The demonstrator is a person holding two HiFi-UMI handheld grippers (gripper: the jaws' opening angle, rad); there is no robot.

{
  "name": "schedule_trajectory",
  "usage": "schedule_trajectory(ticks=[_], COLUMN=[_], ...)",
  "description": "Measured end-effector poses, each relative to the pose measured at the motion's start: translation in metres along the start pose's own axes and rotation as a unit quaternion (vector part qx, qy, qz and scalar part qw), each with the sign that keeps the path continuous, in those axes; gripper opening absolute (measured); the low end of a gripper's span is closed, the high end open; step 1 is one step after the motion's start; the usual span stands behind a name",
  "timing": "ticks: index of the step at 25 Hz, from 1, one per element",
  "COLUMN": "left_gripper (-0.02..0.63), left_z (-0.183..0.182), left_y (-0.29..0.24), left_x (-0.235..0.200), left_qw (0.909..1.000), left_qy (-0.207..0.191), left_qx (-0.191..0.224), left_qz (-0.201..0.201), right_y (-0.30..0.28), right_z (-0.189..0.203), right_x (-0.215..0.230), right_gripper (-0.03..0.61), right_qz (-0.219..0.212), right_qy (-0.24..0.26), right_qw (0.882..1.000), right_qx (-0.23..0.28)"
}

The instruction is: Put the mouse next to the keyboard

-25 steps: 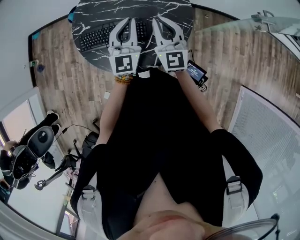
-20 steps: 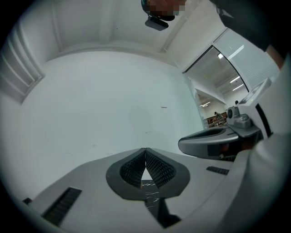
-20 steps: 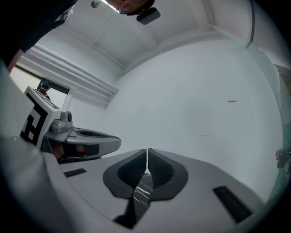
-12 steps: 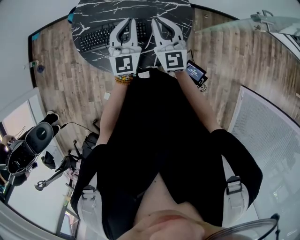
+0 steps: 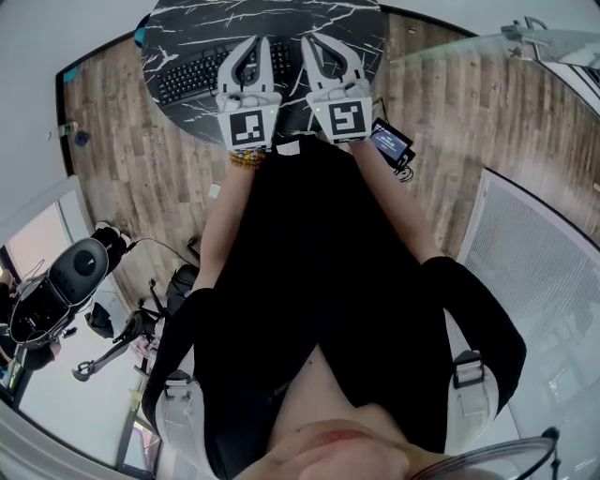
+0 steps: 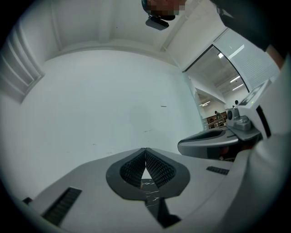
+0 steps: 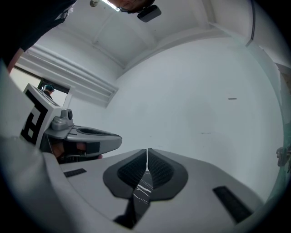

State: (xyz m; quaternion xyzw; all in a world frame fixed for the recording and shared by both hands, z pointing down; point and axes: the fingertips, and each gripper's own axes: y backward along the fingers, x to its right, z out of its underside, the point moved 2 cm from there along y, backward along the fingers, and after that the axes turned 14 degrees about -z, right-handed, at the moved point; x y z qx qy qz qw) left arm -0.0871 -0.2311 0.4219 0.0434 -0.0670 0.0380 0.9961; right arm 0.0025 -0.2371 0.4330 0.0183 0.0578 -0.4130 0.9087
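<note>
1. My left gripper [image 5: 262, 41] and right gripper [image 5: 312, 41]: both pairs of jaws pressed together, nothing between them.
2. Held side by side and level over the near edge of the marble table [image 5: 281, 13]. I judge this a ready pose, with no reach begun.
3. Keyboard [image 5: 192, 77] lies on the table at 10 o'clock of my left gripper.
4. Mouse: no view shows it. It is possibly hidden behind my grippers.

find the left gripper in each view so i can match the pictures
Head view: the left gripper is at top centre-left, shut, over the black marble table.
Left gripper view: its own jaws sit at bottom centre, closed together with nothing between them.
Right gripper view: it shows at the left edge, seen side-on.
Shared landmark: the table's white-veined black top, which also shows just below the jaws in both gripper views.
</note>
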Motion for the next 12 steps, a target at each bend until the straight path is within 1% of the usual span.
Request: schedule_trajectory(ticks=[12], left_gripper=[0.014], left_z=[0.0015], left_y=[0.0006], left_x=[-0.001], left_qw=[1.0], left_qy=[0.001], left_qx=[-0.004], left_qz=[0.0], right_y=[-0.0015], right_z=[0.0041], right_x=[-0.0026], right_gripper=[0.032], right_qz=[-0.01], right_qy=[-0.005], right_qw=[1.0], right_qx=[-0.009])
